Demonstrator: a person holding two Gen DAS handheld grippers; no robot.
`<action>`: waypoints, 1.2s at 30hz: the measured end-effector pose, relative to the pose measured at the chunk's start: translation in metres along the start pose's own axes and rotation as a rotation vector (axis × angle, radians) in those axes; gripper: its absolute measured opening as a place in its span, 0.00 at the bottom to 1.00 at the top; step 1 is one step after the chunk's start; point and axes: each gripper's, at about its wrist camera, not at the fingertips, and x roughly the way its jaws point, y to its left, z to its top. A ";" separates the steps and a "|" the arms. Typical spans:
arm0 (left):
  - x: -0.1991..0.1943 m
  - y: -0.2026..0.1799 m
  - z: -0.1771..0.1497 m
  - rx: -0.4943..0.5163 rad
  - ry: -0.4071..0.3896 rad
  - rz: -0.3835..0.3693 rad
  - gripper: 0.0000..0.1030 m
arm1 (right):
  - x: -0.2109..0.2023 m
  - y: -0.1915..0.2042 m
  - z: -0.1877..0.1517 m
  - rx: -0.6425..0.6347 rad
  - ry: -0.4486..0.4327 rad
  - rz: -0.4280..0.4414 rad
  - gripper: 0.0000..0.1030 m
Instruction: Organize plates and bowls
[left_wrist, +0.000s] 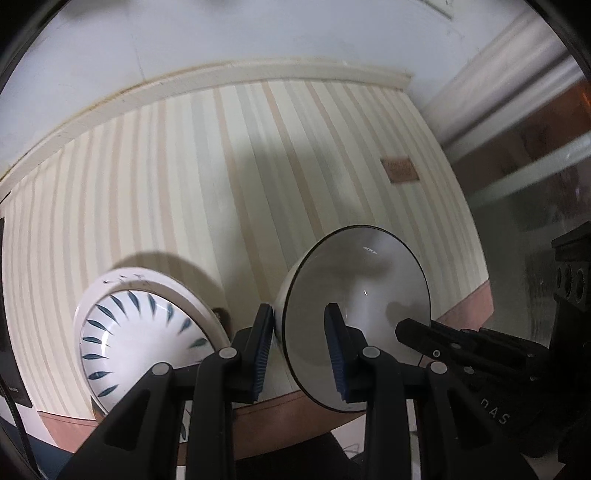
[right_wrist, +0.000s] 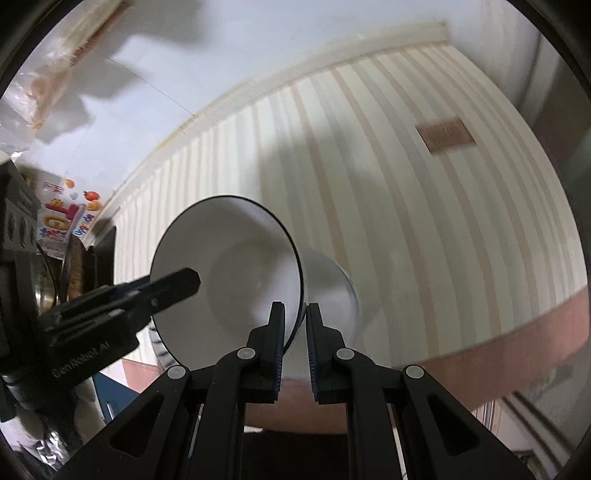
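Note:
A white bowl with a thin dark rim (left_wrist: 373, 295) hangs tilted above the striped tablecloth. My left gripper (left_wrist: 299, 314) is shut on its near wall, one finger outside and one inside. From the right, my right gripper (left_wrist: 406, 328) reaches to the opposite rim. In the right wrist view the same bowl (right_wrist: 229, 273) has its rim pinched between the pads of my right gripper (right_wrist: 295, 308), which is shut on it. There the left gripper (right_wrist: 192, 282) reaches into the bowl. A second white bowl with blue leaf marks (left_wrist: 140, 339) lies on the cloth, left of the held one.
The striped cloth (left_wrist: 258, 166) has a brown label (left_wrist: 400, 170) and a pink border at the near edge. A white wall runs behind it. Colourful packets (right_wrist: 62, 221) and dark gear crowd the left side in the right wrist view. A black device (left_wrist: 572, 280) stands at the right.

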 end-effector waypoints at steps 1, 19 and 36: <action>0.005 -0.002 -0.001 0.005 0.009 0.004 0.25 | 0.003 -0.005 -0.004 0.010 0.007 0.000 0.12; 0.045 -0.009 -0.016 0.064 0.054 0.092 0.25 | 0.038 -0.023 -0.006 0.020 0.036 -0.066 0.13; 0.035 -0.009 -0.021 0.071 0.053 0.086 0.25 | 0.041 -0.023 -0.002 0.046 0.067 -0.069 0.16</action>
